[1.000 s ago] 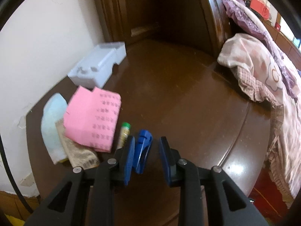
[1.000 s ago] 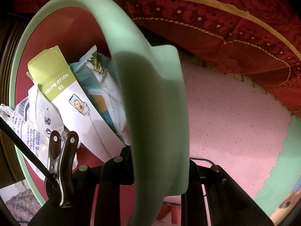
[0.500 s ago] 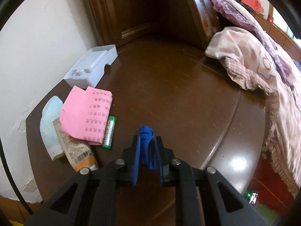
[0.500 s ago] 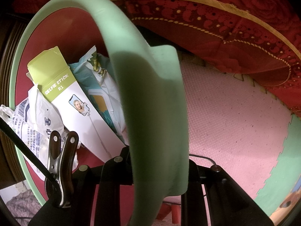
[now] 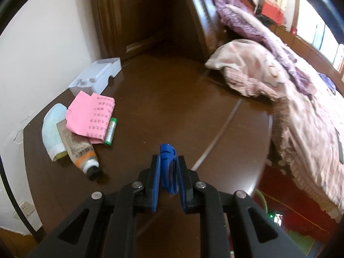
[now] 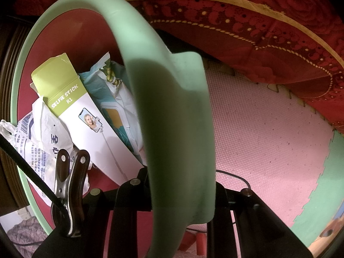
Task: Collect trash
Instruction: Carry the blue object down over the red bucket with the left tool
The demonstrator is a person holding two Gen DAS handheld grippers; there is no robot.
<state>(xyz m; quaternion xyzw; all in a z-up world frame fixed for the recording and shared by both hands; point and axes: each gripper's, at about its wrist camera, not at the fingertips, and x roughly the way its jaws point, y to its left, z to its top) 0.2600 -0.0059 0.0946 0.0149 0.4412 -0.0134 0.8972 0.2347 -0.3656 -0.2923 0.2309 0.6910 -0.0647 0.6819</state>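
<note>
Now the left hand-held gripper has clamped its jaws tight on the small blue plastic clip above the dark wooden worktop; the right hand-held gripper, fingertips hidden, seemingly pinches the mint-green plastic bin rim.

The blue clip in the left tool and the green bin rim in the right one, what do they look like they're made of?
The blue clip, pinched in the left tool, looks like moulded plastic: one solid colour, slight sheen, cut-out slots. The green bin rim, gripped by the right tool, also looks like plastic, matte and smooth, one even pastel colour; whether it is stiff or rubbery can't be told.
</note>
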